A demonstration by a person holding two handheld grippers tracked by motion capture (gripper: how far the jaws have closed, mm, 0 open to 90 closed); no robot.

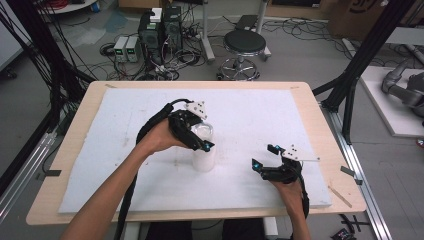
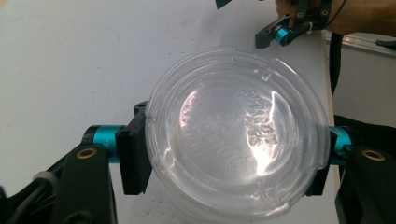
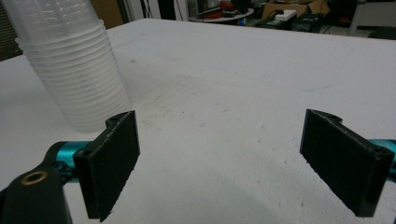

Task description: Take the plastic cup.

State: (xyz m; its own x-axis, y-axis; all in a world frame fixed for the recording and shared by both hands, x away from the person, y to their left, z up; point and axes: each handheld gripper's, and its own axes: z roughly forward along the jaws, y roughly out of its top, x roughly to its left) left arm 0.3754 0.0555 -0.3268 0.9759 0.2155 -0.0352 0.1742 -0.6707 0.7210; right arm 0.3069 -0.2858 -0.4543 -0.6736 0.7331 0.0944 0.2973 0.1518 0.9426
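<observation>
One stack of clear ribbed plastic cups (image 1: 204, 150), frame centre: left tool (image 1: 196, 131) clamped on it; right tool (image 1: 265, 156) jaws apart, lower right.

Wooden tabletop (image 1: 310, 107) under a white foam sheet (image 1: 250, 110). Grey floor (image 1: 295, 55): round black stool (image 1: 244, 42), two computer towers (image 1: 161, 30), power supplies (image 1: 126, 48), tangled cables (image 1: 170, 65). Black frame struts (image 1: 365, 55) at right.

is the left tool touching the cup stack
Touching. In the left gripper view the left tool has both jaws pressed against the sides of the cup stack.
</observation>
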